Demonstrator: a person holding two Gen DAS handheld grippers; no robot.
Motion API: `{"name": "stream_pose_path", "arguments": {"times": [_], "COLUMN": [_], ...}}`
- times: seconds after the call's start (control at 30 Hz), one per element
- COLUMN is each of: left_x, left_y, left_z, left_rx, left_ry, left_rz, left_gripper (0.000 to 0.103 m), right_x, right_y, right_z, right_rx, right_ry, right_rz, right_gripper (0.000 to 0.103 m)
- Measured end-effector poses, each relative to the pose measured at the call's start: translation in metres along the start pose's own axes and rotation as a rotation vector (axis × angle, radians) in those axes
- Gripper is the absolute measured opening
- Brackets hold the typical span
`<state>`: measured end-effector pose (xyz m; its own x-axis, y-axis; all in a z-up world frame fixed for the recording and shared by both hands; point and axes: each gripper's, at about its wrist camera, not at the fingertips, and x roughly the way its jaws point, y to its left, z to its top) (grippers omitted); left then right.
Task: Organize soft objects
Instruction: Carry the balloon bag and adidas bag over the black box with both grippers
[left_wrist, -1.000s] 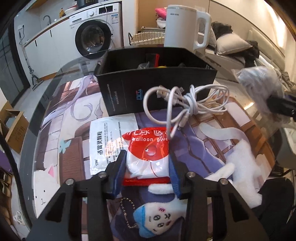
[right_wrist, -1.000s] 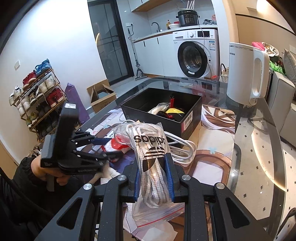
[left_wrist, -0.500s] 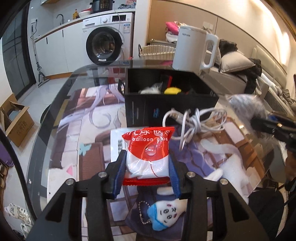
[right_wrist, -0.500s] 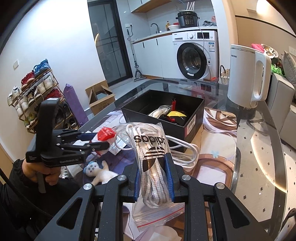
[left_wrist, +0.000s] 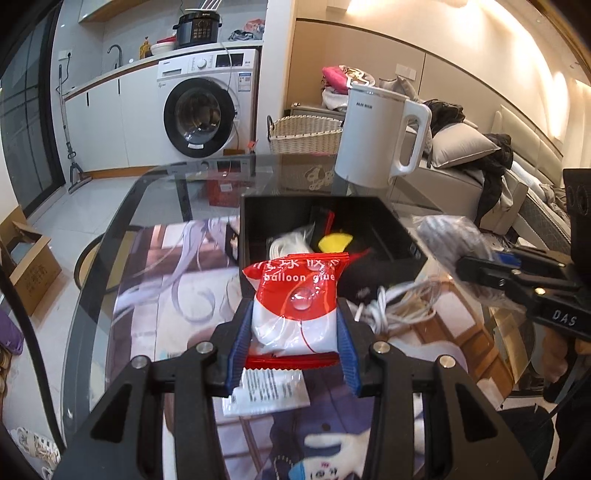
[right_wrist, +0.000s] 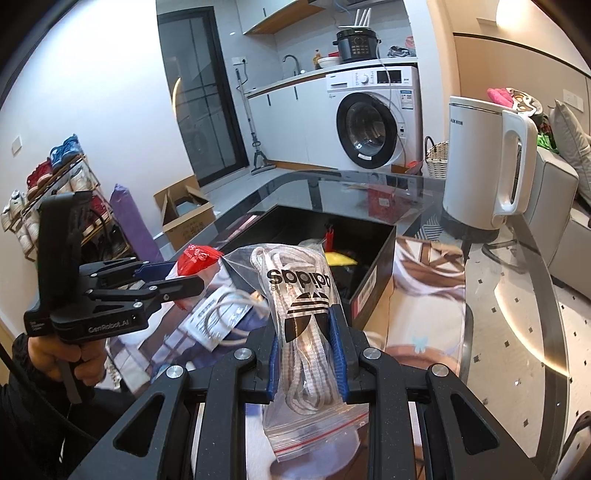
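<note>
My left gripper (left_wrist: 293, 332) is shut on a red and white balloon glue packet (left_wrist: 295, 302), held in the air just short of the open black box (left_wrist: 255, 221). In the right wrist view that same gripper (right_wrist: 192, 273) hangs at the left with the packet (right_wrist: 197, 258). A clear zip bag of white shoelaces (right_wrist: 301, 317) is clamped in my right gripper (right_wrist: 304, 332), lifted in front of the box (right_wrist: 373, 273). The box holds a yellow item (left_wrist: 332, 242), something red and a white bundle.
A white kettle (left_wrist: 380, 136) stands behind the box on the glass table (left_wrist: 92, 295). A white cable coil (left_wrist: 395, 306), a white printed sachet (left_wrist: 266, 391) and a small plush doll (left_wrist: 325, 465) lie on the printed mat. A washing machine (left_wrist: 203, 110) is beyond.
Both grippers have carried their loads toward the black box. The left one rose with the glue packet off the mat; the box now looms closer in both views.
</note>
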<state>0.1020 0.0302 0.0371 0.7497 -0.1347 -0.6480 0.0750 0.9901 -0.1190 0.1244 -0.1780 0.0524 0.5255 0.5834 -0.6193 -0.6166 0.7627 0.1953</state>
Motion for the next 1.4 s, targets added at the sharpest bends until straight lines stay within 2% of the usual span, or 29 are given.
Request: {"name": "stream_pose_path", "arguments": {"times": [0.53, 0.77, 0.97, 1.03, 1.1, 1.17, 1.3, 1.4], "left_x": [0.041, 0.068, 0.081, 0.084, 0.086, 0.089, 0.089, 0.09], "left_y": [0.0, 0.0, 0.004, 0.004, 0.001, -0.002, -0.01, -0.011], "left_z": [0.055, 0.055, 0.048, 0.048, 0.046, 0.045, 0.042, 0.042], "left_rx": [-0.009, 0.004, 0.012, 0.014, 0.029, 0.037, 0.067, 0.034], "left_ry": [-0.063, -0.031, 0.002, 0.014, 0.02, 0.044, 0.06, 0.093], "left_rz": [-0.005, 0.006, 0.011, 0.012, 0.018, 0.019, 0.054, 0.01], "left_gripper": [0.041, 0.041, 0.041, 0.041, 0.042, 0.042, 0.042, 0.042], "right_x": [0.051, 0.08, 0.086, 0.083, 0.083, 0.089, 0.105, 0.108], "right_y": [-0.004, -0.009, -0.006, -0.009, -0.007, -0.008, -0.013, -0.014], "right_z": [0.043, 0.056, 0.059, 0.06, 0.061, 0.059, 0.051, 0.048], "right_rx": [0.075, 0.086, 0.08, 0.112, 0.092, 0.101, 0.091, 0.074], "right_ry": [-0.041, -0.038, -0.047, -0.057, -0.056, -0.033, 0.028, 0.042], "right_rz": [-0.037, -0.074, -0.055, -0.002, -0.02, -0.014, -0.056, -0.088], "right_gripper": [0.023, 0.023, 0.023, 0.023, 0.023, 0.023, 0.023, 0.023]}}
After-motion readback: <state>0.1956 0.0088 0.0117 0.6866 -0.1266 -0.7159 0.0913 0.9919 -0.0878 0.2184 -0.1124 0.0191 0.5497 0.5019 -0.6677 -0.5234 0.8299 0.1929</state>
